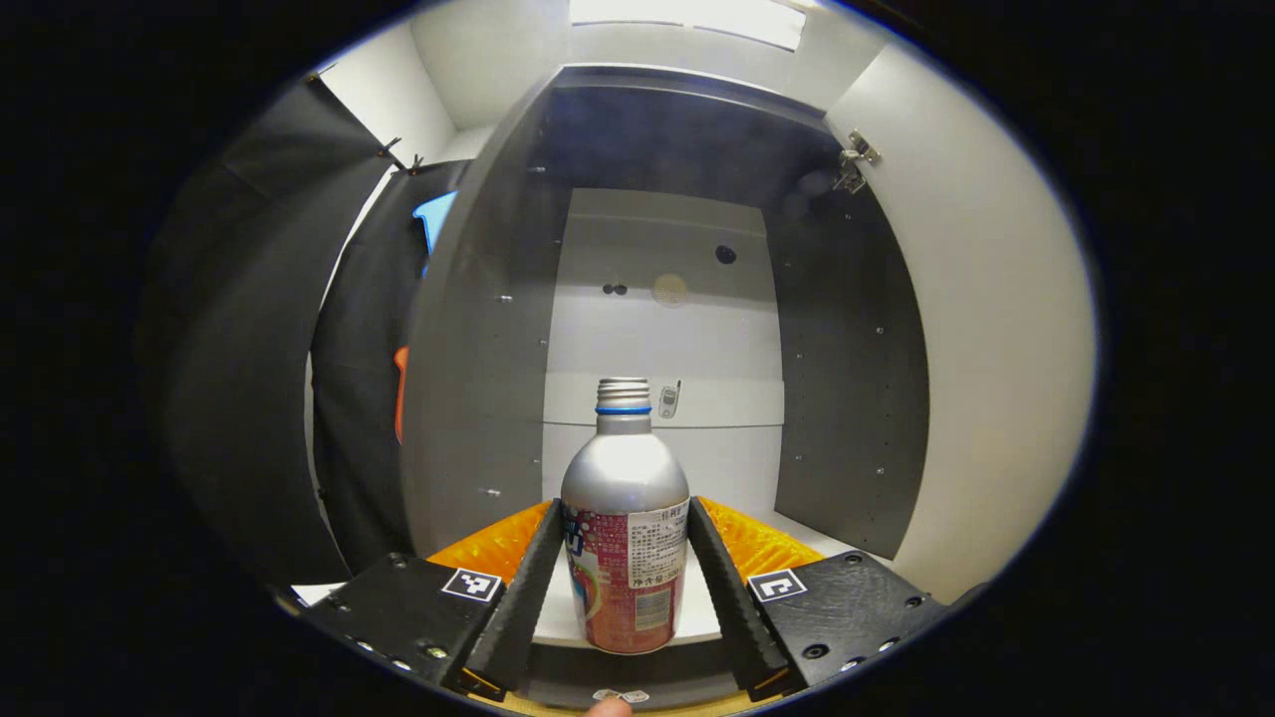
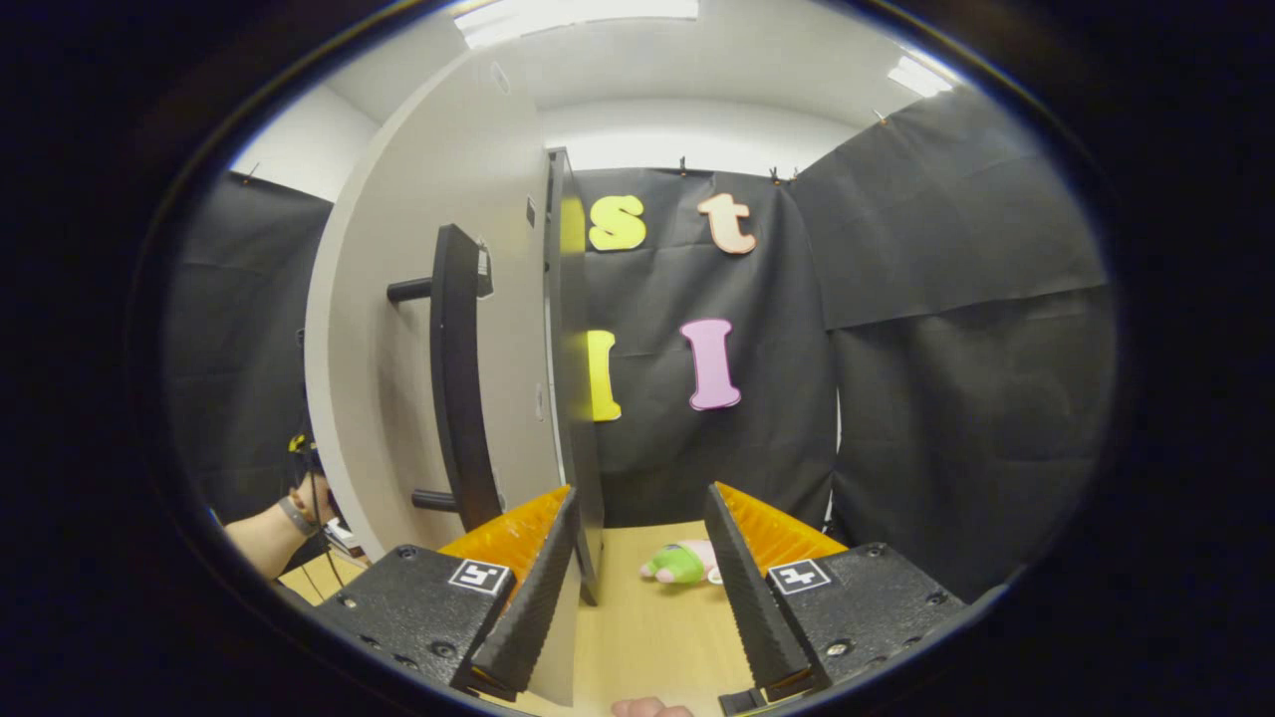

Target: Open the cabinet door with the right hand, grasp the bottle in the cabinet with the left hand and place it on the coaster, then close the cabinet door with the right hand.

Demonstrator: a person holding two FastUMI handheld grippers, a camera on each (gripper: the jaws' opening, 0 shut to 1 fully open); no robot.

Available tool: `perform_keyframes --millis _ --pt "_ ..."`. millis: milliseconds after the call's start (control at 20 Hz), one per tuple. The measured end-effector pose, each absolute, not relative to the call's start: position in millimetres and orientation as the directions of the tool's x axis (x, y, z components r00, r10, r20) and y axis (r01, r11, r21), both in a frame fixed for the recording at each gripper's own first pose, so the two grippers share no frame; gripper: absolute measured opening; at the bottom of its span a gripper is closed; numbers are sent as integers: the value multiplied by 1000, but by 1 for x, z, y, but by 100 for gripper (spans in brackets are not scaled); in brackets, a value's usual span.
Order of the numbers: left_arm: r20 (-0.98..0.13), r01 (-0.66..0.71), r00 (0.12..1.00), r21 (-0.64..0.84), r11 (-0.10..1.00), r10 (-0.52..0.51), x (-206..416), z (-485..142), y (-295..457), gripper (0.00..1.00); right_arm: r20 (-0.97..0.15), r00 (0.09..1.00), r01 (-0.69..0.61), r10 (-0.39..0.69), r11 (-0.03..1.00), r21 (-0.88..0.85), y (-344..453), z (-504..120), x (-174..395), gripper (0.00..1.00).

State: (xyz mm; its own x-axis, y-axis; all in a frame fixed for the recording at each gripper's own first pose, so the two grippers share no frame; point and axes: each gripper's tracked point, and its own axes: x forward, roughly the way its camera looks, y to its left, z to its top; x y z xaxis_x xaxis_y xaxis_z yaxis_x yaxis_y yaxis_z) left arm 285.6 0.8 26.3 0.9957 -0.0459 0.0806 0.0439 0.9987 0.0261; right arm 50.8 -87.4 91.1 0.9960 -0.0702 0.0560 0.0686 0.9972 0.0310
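Note:
A silver bottle with a red printed label and a blue neck ring stands upright on the white shelf inside the dark cabinet. My left gripper is open, one finger close on each side of the bottle's body. The cabinet's white door is swung open to the right. In the right gripper view, that door with its black bar handle stands at the left. My right gripper is open, and the door's free edge rises just inside its left finger.
A small green and pink plush toy lies on the wooden table ahead of the right gripper. A person's forearm with a wristband shows low at the left, beyond the door. Black cloth walls enclose the booth.

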Motion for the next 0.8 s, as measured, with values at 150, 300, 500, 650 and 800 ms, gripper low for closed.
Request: perform_keyframes --millis 150,300,500,650,800 --pt "94 23 995 51 998 -28 245 21 18 75 60 996 62 -64 997 34 -88 91 51 80" --pt "82 20 996 51 999 -24 208 5 26 75 62 996 55 -57 998 28 -88 92 52 80" --pt "76 -19 997 42 999 16 161 -35 43 75 78 995 56 -57 998 21 -88 93 52 81" --pt "48 -91 995 32 995 89 129 -74 62 75 73 996 51 -54 998 34 -88 92 52 80" --pt "7 -194 981 34 980 194 100 -116 88 75 82 995 58 -60 998 32 -89 93 51 80"
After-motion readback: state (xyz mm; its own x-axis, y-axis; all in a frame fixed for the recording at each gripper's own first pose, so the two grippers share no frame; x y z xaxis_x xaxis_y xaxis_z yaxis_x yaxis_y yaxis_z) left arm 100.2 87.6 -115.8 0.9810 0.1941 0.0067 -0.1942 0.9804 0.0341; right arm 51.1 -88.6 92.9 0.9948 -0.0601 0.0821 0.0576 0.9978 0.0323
